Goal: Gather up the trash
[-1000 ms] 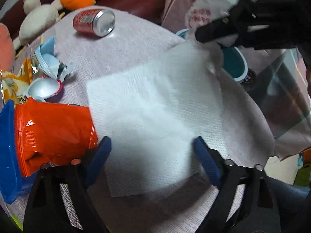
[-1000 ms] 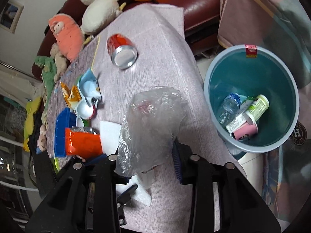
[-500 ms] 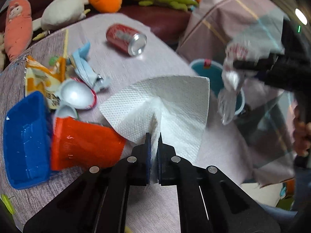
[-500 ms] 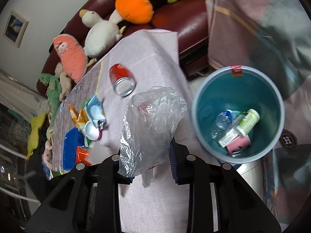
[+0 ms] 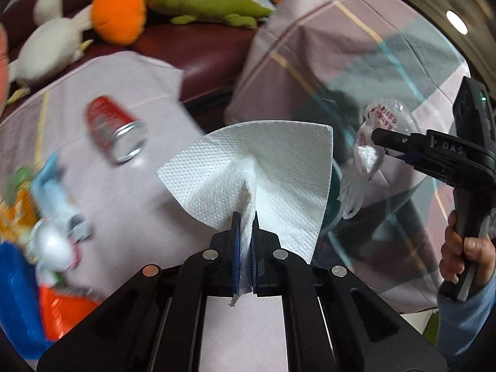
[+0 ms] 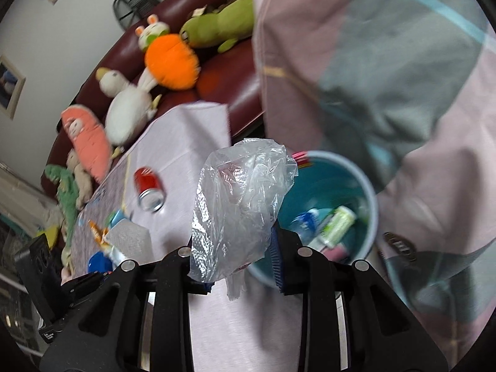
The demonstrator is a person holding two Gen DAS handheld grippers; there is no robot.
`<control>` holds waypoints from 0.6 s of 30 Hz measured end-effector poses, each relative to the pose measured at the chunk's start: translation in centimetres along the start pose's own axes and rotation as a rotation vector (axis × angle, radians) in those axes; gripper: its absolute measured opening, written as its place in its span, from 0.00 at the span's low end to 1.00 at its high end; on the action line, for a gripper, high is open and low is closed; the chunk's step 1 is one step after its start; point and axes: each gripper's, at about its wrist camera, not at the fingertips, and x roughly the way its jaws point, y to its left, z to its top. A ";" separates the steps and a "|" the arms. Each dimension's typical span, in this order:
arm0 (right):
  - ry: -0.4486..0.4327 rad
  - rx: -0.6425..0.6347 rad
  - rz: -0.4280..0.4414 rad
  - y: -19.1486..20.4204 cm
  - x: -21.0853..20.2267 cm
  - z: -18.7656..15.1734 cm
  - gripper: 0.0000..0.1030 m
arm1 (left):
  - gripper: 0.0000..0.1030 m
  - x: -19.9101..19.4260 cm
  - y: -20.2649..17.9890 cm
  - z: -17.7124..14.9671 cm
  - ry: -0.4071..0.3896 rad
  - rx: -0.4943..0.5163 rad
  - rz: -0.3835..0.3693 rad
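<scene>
My left gripper is shut on a white paper napkin, which fans out above the jaws, lifted off the table. My right gripper is shut on a crumpled clear plastic bag and holds it beside the teal bin, which has bottles and a pink cup inside. In the left wrist view the right gripper appears at the right with the plastic bag hanging from it, a hand on its grip. A red soda can lies on the table; the same red soda can shows in the right wrist view.
An orange packet, a blue tray, foil lids and wrappers lie at the table's left. Plush toys sit on a dark red sofa behind. A checked blanket hangs at the right, by the bin.
My left gripper shut on the napkin and lifted it off the table. My right gripper carried the plastic bag up and toward the bin.
</scene>
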 end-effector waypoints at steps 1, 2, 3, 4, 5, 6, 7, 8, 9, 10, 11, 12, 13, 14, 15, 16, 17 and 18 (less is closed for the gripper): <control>-0.010 0.010 -0.010 -0.8 -0.3 0.4 0.26 | 0.06 0.9 -0.7 0.6 0.008 0.010 -0.008; -0.016 0.015 -0.016 -1.2 -0.4 0.6 0.26 | 0.06 1.5 -1.2 1.0 0.015 0.018 -0.012; -0.022 0.022 -0.027 -1.9 -0.6 0.9 0.26 | 0.06 2.5 -1.8 1.5 0.026 0.029 -0.019; -0.023 0.026 -0.033 -2.2 -0.6 1.1 0.27 | 0.06 3.2 -2.4 1.9 0.036 0.036 -0.025; -0.023 0.031 -0.040 -2.7 -0.5 1.2 0.27 | 0.06 4.0 -2.8 2.3 0.045 0.041 -0.031; -0.021 0.035 -0.046 -3.1 -0.4 1.4 0.27 | 0.06 4.7 -3.1 2.5 0.054 0.043 -0.037; -0.018 0.039 -0.051 -3.5 -0.3 1.6 0.27 | 0.06 5.6 -3.6 2.9 0.065 0.045 -0.048; -0.014 0.043 -0.056 -3.9 -0.1 1.7 0.27 | 0.07 6.3 -3.8 3.1 0.074 0.046 -0.056; -0.012 0.047 -0.059 -4.2 0.1 1.9 0.27 | 0.07 7.2 -4.2 3.3 0.085 0.049 -0.060; -0.008 0.052 -0.062 -4.5 0.3 2.1 0.27 | 0.07 7.7 -4.3 3.4 0.091 0.052 -0.061; -0.003 0.055 -0.065 -4.8 0.6 2.3 0.27 | 0.09 8.4 -4.5 3.5 0.102 0.055 -0.063; 0.000 0.056 -0.068 -5.0 0.8 2.4 0.27 | 0.16 9.0 -4.6 3.5 0.112 0.055 -0.063; 0.003 0.056 -0.072 -5.2 0.9 2.5 0.27 | 0.22 9.4 -4.6 3.5 0.117 0.054 -0.061; 0.006 0.056 -0.075 -5.2 1.2 2.5 0.27 | 0.38 9.6 -4.5 3.3 0.120 0.053 -0.058; 0.009 0.056 -0.077 -5.3 1.4 2.6 0.27 | 0.59 9.9 -4.4 3.2 0.118 0.049 -0.052; 0.014 0.058 -0.078 -5.4 1.7 2.7 0.27 | 0.66 10.0 -4.2 3.2 0.115 0.045 -0.047; 0.019 0.058 -0.079 -5.4 2.0 2.7 0.27 | 0.72 10.0 -4.0 3.1 0.109 0.042 -0.043; 0.025 0.058 -0.080 -5.5 2.3 2.7 0.28 | 0.73 9.9 -3.8 3.0 0.106 0.040 -0.041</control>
